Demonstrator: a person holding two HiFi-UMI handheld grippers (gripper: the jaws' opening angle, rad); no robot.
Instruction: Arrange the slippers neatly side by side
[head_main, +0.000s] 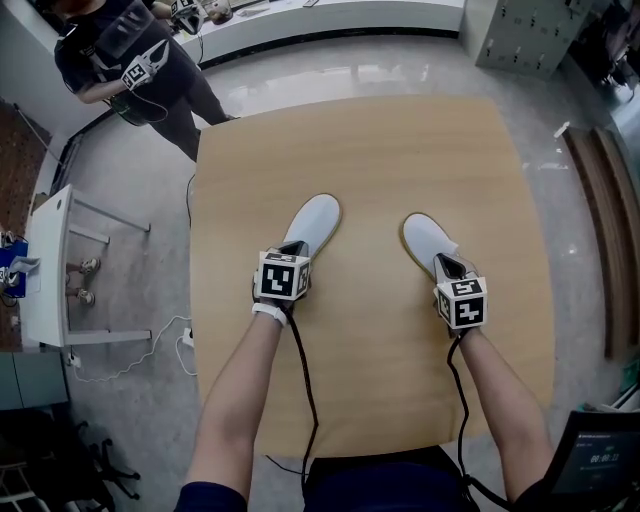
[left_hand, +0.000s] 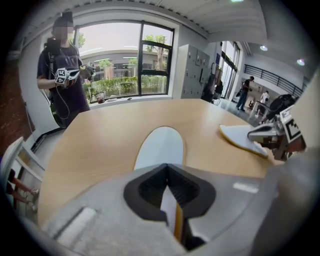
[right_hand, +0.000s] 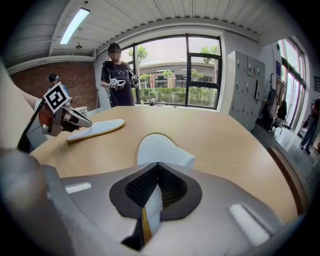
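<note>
Slippers, two of them, white with a thin yellow rim, lie on the pale wooden table (head_main: 370, 140) in front of me. The left slipper (head_main: 314, 222) and the right slipper (head_main: 426, 238) sit apart with bare wood between them; their toes point away from me and lean a little toward each other. My left gripper (head_main: 291, 250) has its jaws pressed together on the heel end of the left slipper; in the left gripper view the white sheet and its yellow rim show pinched between them. My right gripper (head_main: 449, 266) pinches the heel end of the right slipper the same way, the thin edge caught in its closed jaws. A person (head_main: 125, 55) in dark clothes stands on the floor beyond the table's far left corner, holding a similar gripper; a white side table (head_main: 50, 260) stands on the floor to my left.
</note>
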